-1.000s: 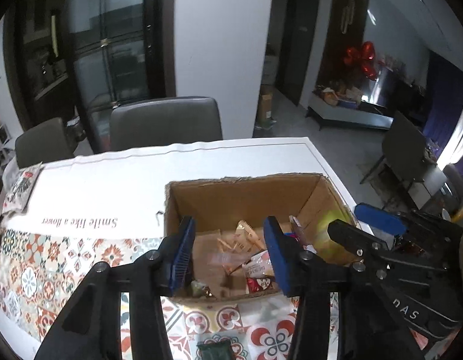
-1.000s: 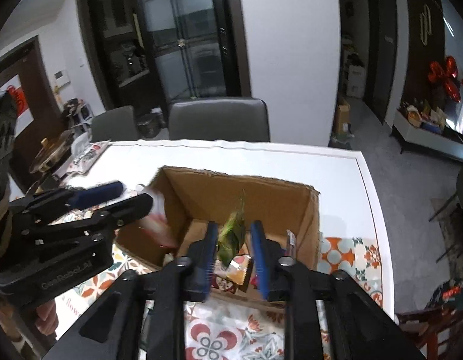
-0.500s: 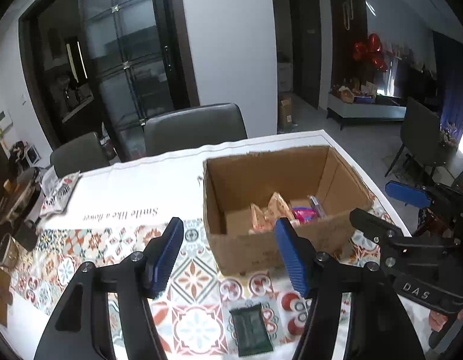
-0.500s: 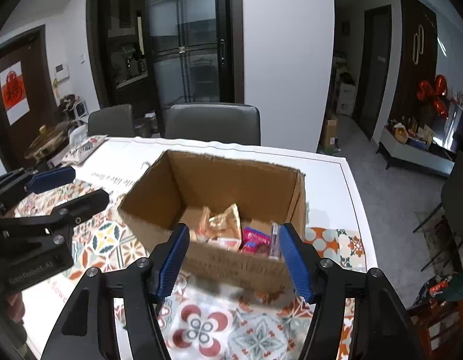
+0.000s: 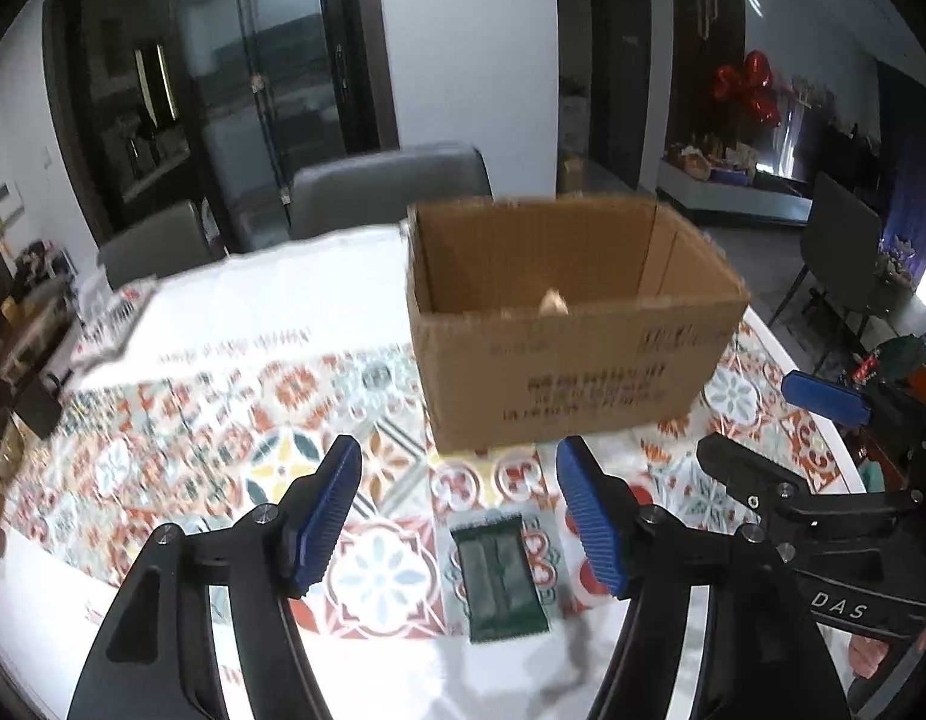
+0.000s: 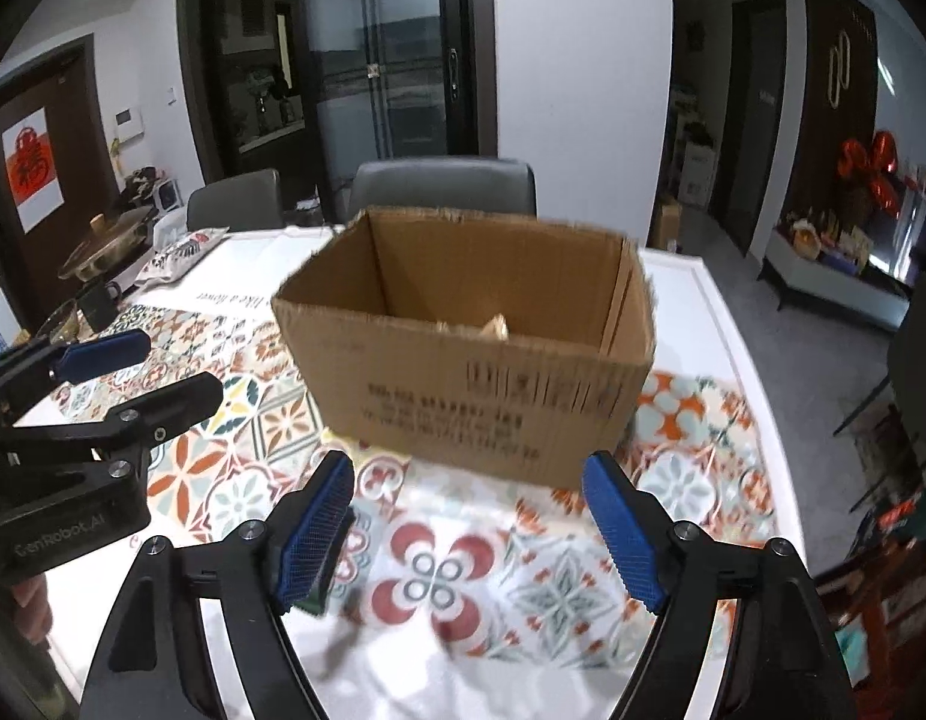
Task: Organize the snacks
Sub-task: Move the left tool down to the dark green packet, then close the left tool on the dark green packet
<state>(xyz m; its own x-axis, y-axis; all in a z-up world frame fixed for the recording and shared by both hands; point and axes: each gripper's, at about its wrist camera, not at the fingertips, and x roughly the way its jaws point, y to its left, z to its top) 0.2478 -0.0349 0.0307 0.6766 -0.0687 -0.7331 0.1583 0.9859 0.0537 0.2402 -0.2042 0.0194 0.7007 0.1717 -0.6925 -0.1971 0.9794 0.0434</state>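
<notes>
Two grippers empty | left gripper (image 5: 460, 507) jaws wide | right gripper (image 6: 481, 525) jaws wide | green packet (image 5: 502, 576) flat on tablecloth (image 5: 235, 450) before box (image 5: 571, 378), long axis pointing toward box

Open-topped brown cardboard box (image 5: 574, 348) blocks straight ahead; its mouth gapes free above. Flat dark-green foil packet (image 5: 498, 575) lies on patterned tablecloth (image 5: 181, 462) between the spread blue-padded left gripper (image 5: 460, 510) fingers, bare cloth around it.
</notes>
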